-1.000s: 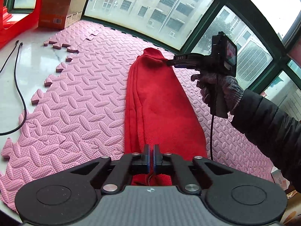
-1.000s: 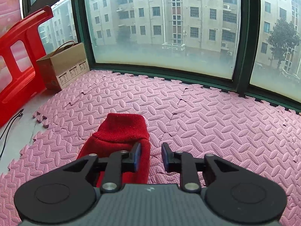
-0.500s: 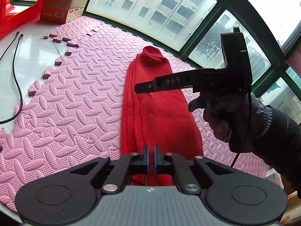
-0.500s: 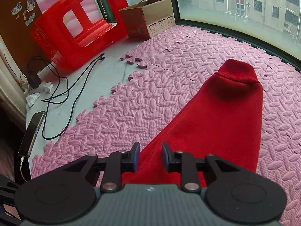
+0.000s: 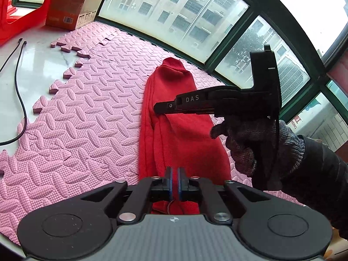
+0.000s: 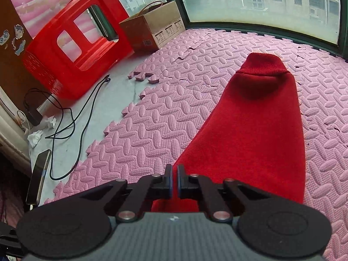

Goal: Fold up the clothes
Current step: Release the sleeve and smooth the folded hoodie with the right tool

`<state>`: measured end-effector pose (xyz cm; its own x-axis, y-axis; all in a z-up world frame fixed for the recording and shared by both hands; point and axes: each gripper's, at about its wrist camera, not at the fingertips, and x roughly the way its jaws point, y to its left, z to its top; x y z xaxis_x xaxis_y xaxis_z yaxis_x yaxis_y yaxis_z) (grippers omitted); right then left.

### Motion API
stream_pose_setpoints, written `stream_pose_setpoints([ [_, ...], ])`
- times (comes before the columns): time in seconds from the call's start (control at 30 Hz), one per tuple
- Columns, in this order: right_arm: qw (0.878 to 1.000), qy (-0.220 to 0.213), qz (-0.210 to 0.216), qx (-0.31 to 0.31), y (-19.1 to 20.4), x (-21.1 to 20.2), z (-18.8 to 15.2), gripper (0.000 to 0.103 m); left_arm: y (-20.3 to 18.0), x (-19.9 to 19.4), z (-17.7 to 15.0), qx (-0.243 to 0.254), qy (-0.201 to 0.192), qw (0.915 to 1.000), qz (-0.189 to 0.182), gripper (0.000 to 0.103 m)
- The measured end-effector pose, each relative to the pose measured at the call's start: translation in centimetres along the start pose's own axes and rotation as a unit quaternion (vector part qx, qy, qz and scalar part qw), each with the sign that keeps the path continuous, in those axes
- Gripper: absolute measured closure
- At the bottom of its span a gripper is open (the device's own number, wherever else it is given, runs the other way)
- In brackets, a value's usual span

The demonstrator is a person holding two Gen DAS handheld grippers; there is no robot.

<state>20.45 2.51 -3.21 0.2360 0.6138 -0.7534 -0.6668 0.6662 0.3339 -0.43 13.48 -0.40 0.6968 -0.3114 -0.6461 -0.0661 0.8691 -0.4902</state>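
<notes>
We see a red sweater [image 5: 180, 134] folded lengthwise on the pink floor mat [image 5: 87, 117]. The left gripper [image 5: 173, 175] pinches its near end, fingers narrow. The right gripper [image 6: 173, 174], fingers just closed, pinches the sweater's left edge.

Bright, overcast daylight floods through the windows [image 5: 174, 17]; shadows are soft, focus sharp, edges fisheye-bent.
</notes>
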Motion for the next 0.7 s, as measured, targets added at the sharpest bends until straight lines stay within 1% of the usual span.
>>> stream_pose_setpoints([
  [0.17, 1.000, 0.009, 0.018, 0.013, -0.4, 0.8, 0.0, 0.098, -0.6, -0.2, 0.5, 0.007, -0.007, 0.9999, -0.004, 0.097],
  [0.2, 1.000, 0.010, 0.023, 0.018, -0.5, 0.7, 0.0, 0.096, -0.8, -0.3, 0.7, 0.010, -0.009, 0.9999, -0.005, 0.097],
  [0.3, 1.000, 0.004, 0.025, 0.017, -0.8, -0.7, -0.1, 0.095, -1.3, -0.2, 1.4, 0.020, -0.009, 0.9997, -0.009, 0.097],
  [0.4, 1.000, 0.004, 0.019, 0.014, -1.3, -2.1, -0.3, 0.094, -2.0, 0.8, 2.0, 0.039, -0.004, 0.9990, -0.023, 0.097],
  [0.47, 1.000, 0.010, 0.006, 0.011, -2.0, -3.2, -1.0, 0.093, -2.3, 1.9, 2.3, 0.049, 0.005, 0.9979, -0.041, 0.097],
  [0.53, 1.000, 0.021, -0.013, -0.005, -2.6, -4.0, -2.1, 0.093, -2.3, 3.2, 2.4, 0.054, 0.024, 0.9972, -0.046, 0.097],
  [0.63, 0.999, 0.038, -0.022, -0.028, -2.9, -4.7, -4.1, 0.092, -1.9, 4.9, 2.2, 0.062, 0.052, 0.9964, -0.028, 0.097],
  [0.7, 0.998, 0.044, -0.017, -0.046, -2.5, -5.6, -5.5, 0.091, -1.3, 5.3, 2.0, 0.068, 0.060, 0.9958, -0.010, 0.097],
])
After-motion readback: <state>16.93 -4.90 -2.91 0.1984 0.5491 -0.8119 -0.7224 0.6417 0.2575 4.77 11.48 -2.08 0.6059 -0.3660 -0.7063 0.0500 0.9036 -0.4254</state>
